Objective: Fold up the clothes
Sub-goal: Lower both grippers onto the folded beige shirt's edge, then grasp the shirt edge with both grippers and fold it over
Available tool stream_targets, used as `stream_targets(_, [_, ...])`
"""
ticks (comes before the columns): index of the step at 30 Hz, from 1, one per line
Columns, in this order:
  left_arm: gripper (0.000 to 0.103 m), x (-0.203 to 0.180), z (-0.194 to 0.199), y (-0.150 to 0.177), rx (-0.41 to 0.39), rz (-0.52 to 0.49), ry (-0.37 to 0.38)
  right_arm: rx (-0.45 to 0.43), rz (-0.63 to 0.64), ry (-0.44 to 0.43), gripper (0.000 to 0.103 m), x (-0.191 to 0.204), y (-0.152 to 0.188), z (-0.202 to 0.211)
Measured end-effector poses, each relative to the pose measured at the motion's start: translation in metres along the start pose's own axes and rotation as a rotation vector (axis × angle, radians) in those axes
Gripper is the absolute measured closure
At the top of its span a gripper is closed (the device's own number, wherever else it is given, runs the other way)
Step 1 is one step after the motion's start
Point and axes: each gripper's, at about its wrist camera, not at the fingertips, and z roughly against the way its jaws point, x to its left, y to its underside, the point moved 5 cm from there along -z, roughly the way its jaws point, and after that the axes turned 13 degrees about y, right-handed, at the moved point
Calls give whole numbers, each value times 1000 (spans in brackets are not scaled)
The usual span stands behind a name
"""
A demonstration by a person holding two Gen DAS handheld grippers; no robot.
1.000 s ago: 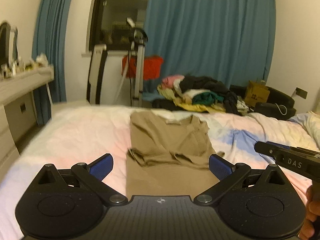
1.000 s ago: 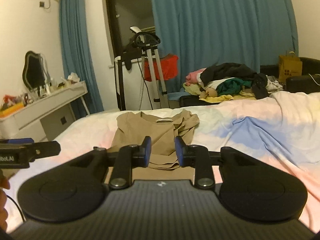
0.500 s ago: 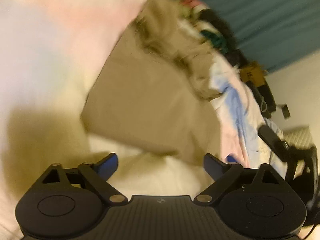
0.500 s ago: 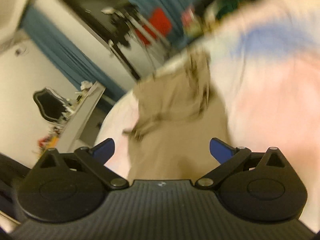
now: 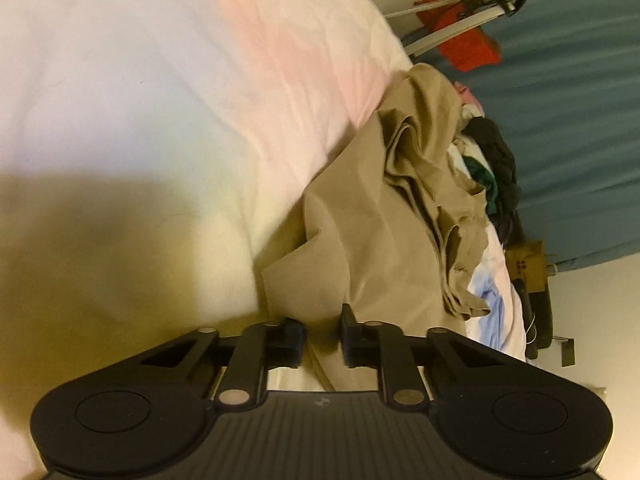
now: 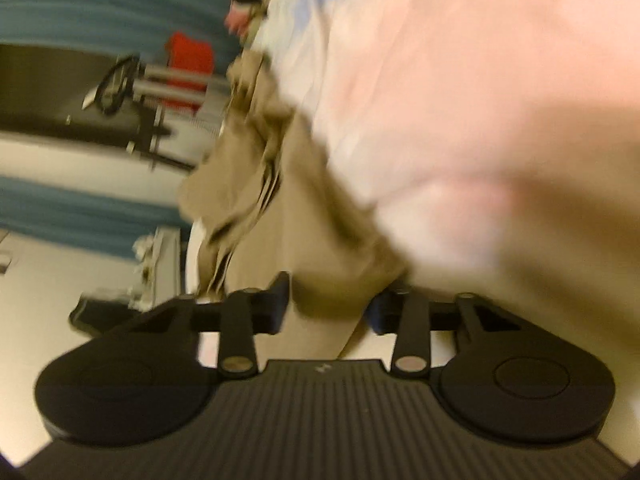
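Observation:
A tan shirt (image 5: 384,240) lies on the bed, its far half folded and bunched. My left gripper (image 5: 322,336) is rolled sideways at the shirt's near left corner, jaws closed on the hem. In the blurred right wrist view the same tan shirt (image 6: 264,216) runs down between my right gripper's (image 6: 328,308) jaws, which are drawn in around a bunch of its near right corner.
The bed (image 5: 160,100) has a pale pink, white and blue cover. A pile of mixed clothes (image 5: 492,168) lies past the shirt. Blue curtains (image 5: 580,120), a tripod (image 5: 460,20) and a red item (image 5: 464,44) stand behind. A white dresser (image 6: 160,264) is at the bedside.
Both grippers dropped from above the bed to the shirt's near edge and rolled sideways. Both jaws, wide open half a second ago, have closed on the fabric.

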Motion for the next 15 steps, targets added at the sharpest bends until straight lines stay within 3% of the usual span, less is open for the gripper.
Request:
stream_targets(2, [91, -8, 7, -2, -19, -49, 16, -27, 13, -10, 84, 3, -4, 3])
stream_targets(4, [92, -15, 16, -4, -44, -74, 48, -53, 26, -19, 89, 6, -8, 7])
stream_targets(9, [94, -38, 46, -5, -95, -158, 103, -120, 57, -44, 91, 14, -18, 16])
stream_targets(15, [95, -77, 89, 18, -122, -254, 168, -181, 63, -143, 92, 27, -12, 68])
